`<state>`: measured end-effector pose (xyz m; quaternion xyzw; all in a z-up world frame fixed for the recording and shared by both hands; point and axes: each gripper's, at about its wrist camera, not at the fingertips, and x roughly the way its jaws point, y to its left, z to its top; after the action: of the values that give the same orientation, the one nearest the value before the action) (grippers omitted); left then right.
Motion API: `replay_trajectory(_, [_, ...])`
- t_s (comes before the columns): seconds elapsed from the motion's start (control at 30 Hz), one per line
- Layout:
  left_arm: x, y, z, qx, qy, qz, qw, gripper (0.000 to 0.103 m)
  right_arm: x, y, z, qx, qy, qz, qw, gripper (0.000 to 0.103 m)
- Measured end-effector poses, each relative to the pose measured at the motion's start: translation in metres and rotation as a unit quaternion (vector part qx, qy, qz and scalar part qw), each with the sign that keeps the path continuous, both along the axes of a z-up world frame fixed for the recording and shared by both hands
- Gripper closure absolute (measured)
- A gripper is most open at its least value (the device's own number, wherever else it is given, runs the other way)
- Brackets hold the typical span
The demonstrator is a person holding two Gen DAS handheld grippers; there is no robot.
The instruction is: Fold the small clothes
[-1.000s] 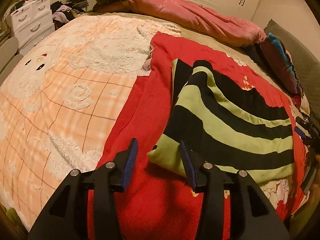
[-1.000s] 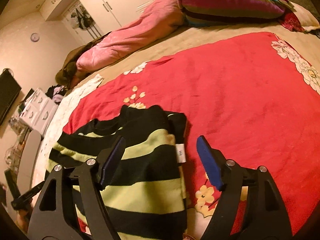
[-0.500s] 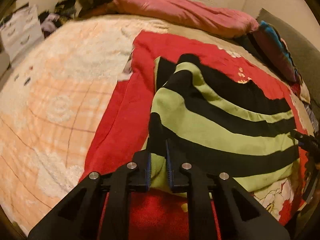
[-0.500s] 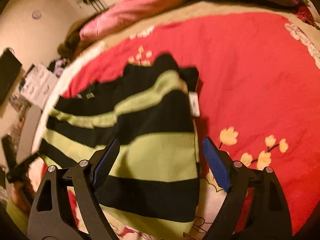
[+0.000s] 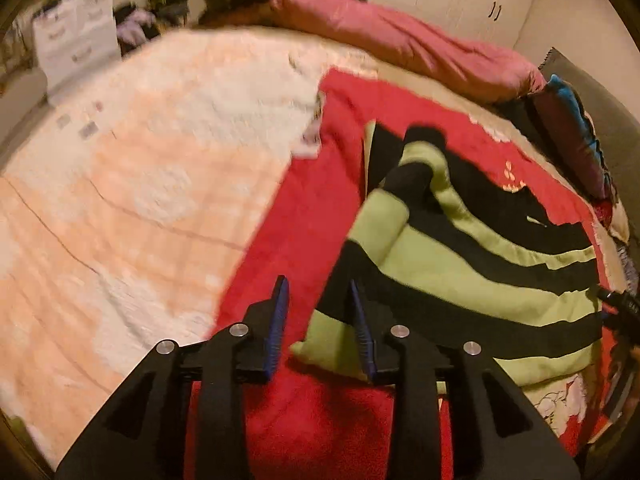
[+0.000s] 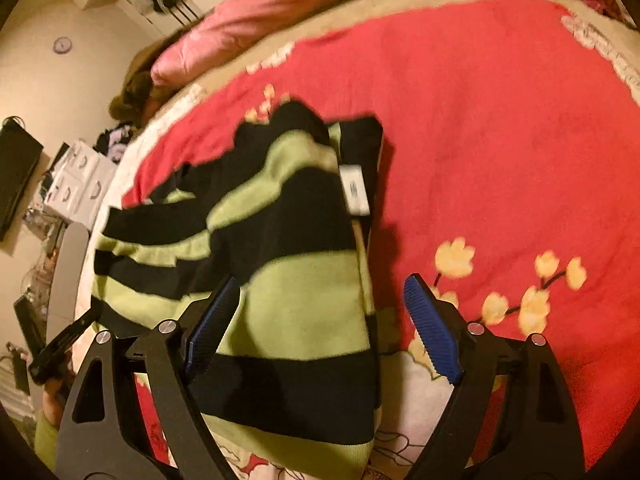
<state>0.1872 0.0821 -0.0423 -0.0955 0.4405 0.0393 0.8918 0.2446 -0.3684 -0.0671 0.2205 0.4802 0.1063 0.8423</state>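
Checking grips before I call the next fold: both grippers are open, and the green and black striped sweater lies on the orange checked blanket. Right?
Not quite. Both the left gripper and the right gripper are open, but the green and black striped sweater lies on the red floral blanket, as both wrist views show; the orange checked blanket is beside it.

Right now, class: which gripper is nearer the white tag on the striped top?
Right. The right gripper hangs open over the top, on the edge that carries the tag. The left gripper is open at the opposite corner.
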Motion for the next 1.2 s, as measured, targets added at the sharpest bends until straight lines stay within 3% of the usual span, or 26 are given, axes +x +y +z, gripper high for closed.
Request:
replay_trajectory(0.1, [-0.009, -0.006, 0.029, 0.026, -0.042, 0.004, 0.9988, 0.073, -0.001, -0.004, 0.009, 0.003, -0.025, -0.004, 1.0, 0.026])
replay_trajectory(0.2, [-0.002, -0.024, 0.042, 0.037, -0.055, -0.024, 0.9975, 0.073, 0.002, -0.008, 0.009, 0.003, -0.039, -0.018, 0.999, 0.027])
replay_trajectory(0.27, [0.009, -0.042, 0.046, 0.036, -0.058, -0.05, 0.9964, 0.071, 0.006, -0.01, 0.008, 0.003, -0.044, -0.028, 0.999, 0.036])
replay_trajectory(0.47, [0.056, -0.09, 0.026, 0.02, -0.011, -0.103, 0.9944, 0.06, 0.02, -0.008, -0.005, 0.003, -0.031, -0.02, 0.999, 0.042])
replay_trajectory(0.6, [0.084, -0.103, -0.005, 0.046, 0.035, -0.105, 0.9929, 0.058, 0.022, -0.006, -0.01, 0.012, -0.028, -0.018, 0.999, 0.048])
replay_trajectory(0.63, [0.09, -0.106, -0.011, 0.058, 0.04, -0.107, 0.9918, 0.057, 0.022, -0.006, -0.01, 0.015, -0.03, -0.015, 0.999, 0.061])
replay_trajectory(0.67, [0.094, -0.107, -0.015, 0.066, 0.041, -0.107, 0.9912, 0.057, 0.022, -0.004, -0.009, 0.02, -0.032, -0.009, 0.999, 0.084])
replay_trajectory(0.7, [0.097, -0.107, -0.016, 0.067, 0.04, -0.107, 0.9912, 0.057, 0.022, -0.002, -0.008, 0.024, -0.035, 0.0, 0.999, 0.095])
replay_trajectory(0.73, [0.101, -0.106, -0.016, 0.067, 0.037, -0.105, 0.9915, 0.057, 0.022, 0.0, -0.005, 0.026, -0.04, 0.007, 0.999, 0.098])
replay_trajectory(0.83, [0.107, -0.104, -0.014, 0.061, 0.03, -0.097, 0.9929, 0.057, 0.015, 0.003, 0.016, 0.017, -0.084, -0.007, 0.996, 0.099])
replay_trajectory(0.9, [0.111, -0.104, -0.017, 0.062, 0.03, -0.095, 0.9931, 0.057, 0.014, 0.007, 0.022, -0.018, -0.099, 0.0, 0.995, 0.099])
replay_trajectory(1.0, [0.112, -0.104, -0.024, 0.071, 0.034, -0.099, 0.992, 0.057, 0.018, 0.011, 0.008, -0.056, -0.068, -0.004, 0.996, 0.095])
replay_trajectory(1.2, [0.107, -0.103, -0.023, 0.077, 0.029, -0.109, 0.9906, 0.056, 0.022, 0.0, -0.009, -0.047, -0.031, -0.028, 0.998, 0.078])
